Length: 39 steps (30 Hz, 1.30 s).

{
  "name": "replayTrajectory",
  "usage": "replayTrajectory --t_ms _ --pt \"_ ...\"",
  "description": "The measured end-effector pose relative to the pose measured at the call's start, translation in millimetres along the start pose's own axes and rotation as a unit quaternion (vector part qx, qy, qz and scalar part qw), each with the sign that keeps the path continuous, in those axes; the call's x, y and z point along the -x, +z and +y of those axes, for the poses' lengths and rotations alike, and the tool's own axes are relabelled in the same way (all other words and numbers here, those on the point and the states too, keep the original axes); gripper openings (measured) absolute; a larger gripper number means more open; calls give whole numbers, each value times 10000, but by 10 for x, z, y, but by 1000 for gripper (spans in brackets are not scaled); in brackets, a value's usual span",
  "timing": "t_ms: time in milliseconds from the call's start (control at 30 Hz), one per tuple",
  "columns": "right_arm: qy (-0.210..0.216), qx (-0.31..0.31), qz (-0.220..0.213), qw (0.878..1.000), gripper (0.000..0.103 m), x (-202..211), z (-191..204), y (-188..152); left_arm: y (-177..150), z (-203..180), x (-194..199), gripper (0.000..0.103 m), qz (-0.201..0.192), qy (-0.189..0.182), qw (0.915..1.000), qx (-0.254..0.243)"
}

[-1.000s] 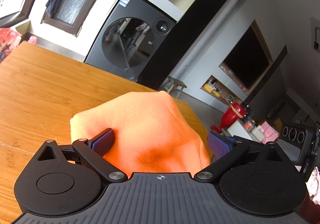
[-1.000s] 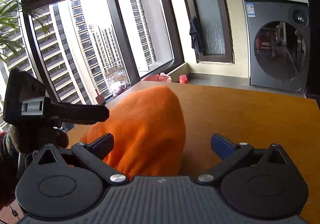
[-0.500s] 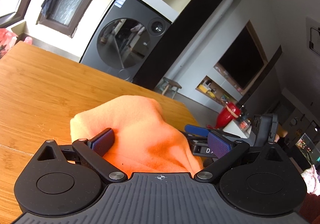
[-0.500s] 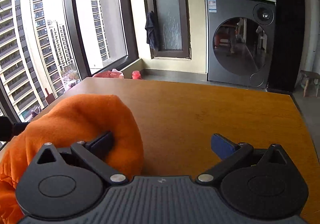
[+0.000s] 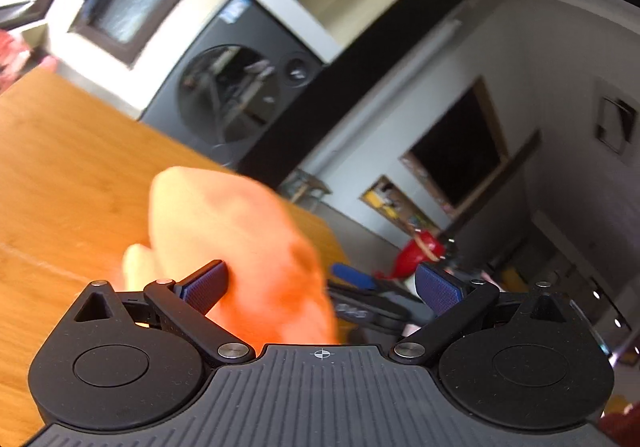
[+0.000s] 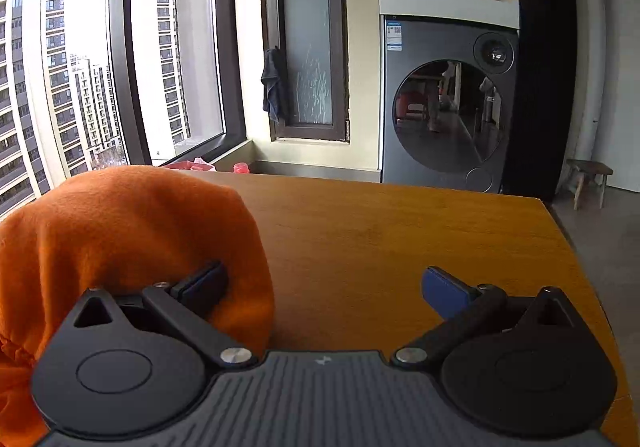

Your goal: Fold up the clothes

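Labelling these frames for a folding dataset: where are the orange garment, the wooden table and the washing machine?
orange garment (image 6: 132,231), right wrist view, top of bunched fabric.
wooden table (image 6: 400,239), right wrist view, bare top.
washing machine (image 6: 448,115), right wrist view, round door.

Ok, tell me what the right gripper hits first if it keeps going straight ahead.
Probably nothing close: between the right gripper's open fingers lies bare wooden table; the orange garment sits beside its left finger.

Left wrist view: heavy motion blur across the whole room, smeared bright-orange fleece garment (image 5: 240,247) washed pale by overexposure; the camera's own black mount stays crisp. Right wrist view: sharp, daylit from the tall dark-framed window (image 6: 100,59), sky blown white. Soft shadow under the garment on the brown wooden table (image 6: 380,239). Fisheye bends verticals at both edges
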State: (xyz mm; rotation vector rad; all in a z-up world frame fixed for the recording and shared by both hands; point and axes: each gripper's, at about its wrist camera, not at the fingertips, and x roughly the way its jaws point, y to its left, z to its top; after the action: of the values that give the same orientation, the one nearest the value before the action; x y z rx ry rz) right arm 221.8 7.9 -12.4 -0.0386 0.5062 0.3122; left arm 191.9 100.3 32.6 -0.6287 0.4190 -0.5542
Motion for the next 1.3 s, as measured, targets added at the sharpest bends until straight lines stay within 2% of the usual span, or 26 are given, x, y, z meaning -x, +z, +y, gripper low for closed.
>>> replayTrajectory --t_ms 67,167,267,333,400,467,567,700,800,900,967,1000,1100,1167,1200,1300 --pt "-52 -30 -3 10000 103 12 -18 -13 33 -195 -8 102 -1 -342 9991 -267" --pt "-73 -37 -19 10000 103 22 -29 -14 15 -210 21 102 -10 -545 9984 -115" --pt "-99 -32 -48 9999 103 25 -10 -15 -38 -33 160 102 -385 -206 9985 332" --pt "-97 -44 -54 9999 103 28 -9 -19 -56 181 229 103 -531 211 9936 970" --pt "-83 -66 -49 9999 103 35 -19 -24 -71 367 208 103 -409 503 9872 1456" --pt "-58 -110 -42 9999 103 48 -54 -29 -73 454 86 103 -109 552 9849 1639" --pt "-67 -165 -50 9998 103 60 -86 -37 -9 401 -127 103 252 138 9866 1605" --pt "-205 -375 16 9991 103 59 -152 -43 245 141 -65 103 -47 -518 9927 1089" --pt "-143 -537 128 9984 103 37 -211 -45 385 39 150 103 -414 -551 9944 801" --pt "-154 -431 88 9989 103 40 -184 -47 452 -34 359 103 -749 -528 9947 472" --pt "-178 -362 65 9992 103 42 -170 -42 473 -34 377 103 -815 -607 9935 520" --pt "-189 -335 56 9992 103 43 -165 -40 472 -12 333 103 -762 -549 9936 630" --pt "-194 -369 60 9991 103 51 -185 -46 393 118 155 103 -484 100 9941 963" --pt "-216 -351 36 9991 103 70 -170 -54 281 229 114 103 -315 457 9916 1168" --pt "-220 -335 15 9992 103 88 -163 -58 224 288 94 103 -213 554 9898 1297" --pt "-218 -206 -41 9995 103 179 -130 -64 92 389 -29 103 237 479 9866 1543"
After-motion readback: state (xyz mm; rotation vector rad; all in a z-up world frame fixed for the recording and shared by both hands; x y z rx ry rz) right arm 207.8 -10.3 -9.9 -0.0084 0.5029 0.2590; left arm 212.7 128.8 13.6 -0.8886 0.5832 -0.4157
